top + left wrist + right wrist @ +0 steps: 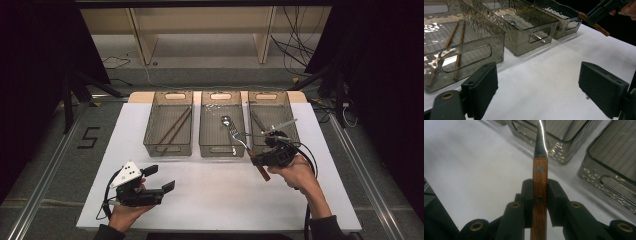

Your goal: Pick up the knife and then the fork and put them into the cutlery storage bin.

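Three smoked bins (168, 150) stand in a row; two chopsticks (175, 127) lie in the leftmost; the right gripper (539, 200) pinches one wooden-handled spoon (236, 133) over the middle bin; the handle's rivets show in its own view; the left gripper (162, 179) rests spread.

The spoon (239, 136) is a long piece of cutlery with a reddish-brown wooden handle (539, 195) — two small rivets show along its flat face — and a slim, shiny metal shaft ending in a rounded bowl. It is lifted off the white table and held by the handle between two black pads, its wooden end poking out toward the person and low over the tabletop. From there it slants up and away, the bowl reaching over the near rim of the middle clear bin (221, 145) — the one between the two other bins.
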`<state>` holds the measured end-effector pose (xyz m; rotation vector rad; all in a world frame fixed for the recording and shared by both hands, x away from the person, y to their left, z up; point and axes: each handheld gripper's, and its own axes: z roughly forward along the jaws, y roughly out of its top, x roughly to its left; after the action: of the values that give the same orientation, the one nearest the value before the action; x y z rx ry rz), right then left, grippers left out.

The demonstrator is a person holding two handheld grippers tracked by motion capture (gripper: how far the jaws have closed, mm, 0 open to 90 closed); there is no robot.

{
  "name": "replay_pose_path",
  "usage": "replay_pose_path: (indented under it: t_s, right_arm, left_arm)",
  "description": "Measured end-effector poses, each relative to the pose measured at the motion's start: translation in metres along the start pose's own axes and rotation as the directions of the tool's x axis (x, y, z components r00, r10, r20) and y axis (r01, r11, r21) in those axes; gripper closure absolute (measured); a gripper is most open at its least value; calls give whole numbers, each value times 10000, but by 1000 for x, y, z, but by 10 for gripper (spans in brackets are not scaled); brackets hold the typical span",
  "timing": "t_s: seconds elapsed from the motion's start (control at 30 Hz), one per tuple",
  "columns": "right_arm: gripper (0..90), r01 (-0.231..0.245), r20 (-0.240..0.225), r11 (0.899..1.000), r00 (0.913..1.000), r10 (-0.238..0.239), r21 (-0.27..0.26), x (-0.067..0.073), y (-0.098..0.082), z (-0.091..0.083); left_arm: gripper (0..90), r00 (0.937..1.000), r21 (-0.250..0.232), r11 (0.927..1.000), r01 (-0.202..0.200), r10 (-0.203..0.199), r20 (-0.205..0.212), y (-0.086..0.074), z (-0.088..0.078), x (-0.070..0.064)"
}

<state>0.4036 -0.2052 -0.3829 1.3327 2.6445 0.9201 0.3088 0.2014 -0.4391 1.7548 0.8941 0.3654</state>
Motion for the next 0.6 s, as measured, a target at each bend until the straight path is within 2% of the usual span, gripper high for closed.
replay_pose_path:
  t_s: [0.6]
  right_arm:
    - [771, -298, 207, 9976, 9993, 311, -618, -16, 20, -16]
  left_arm:
    - [154, 10000, -41, 10000, 21, -21, 8, 0, 0, 0]
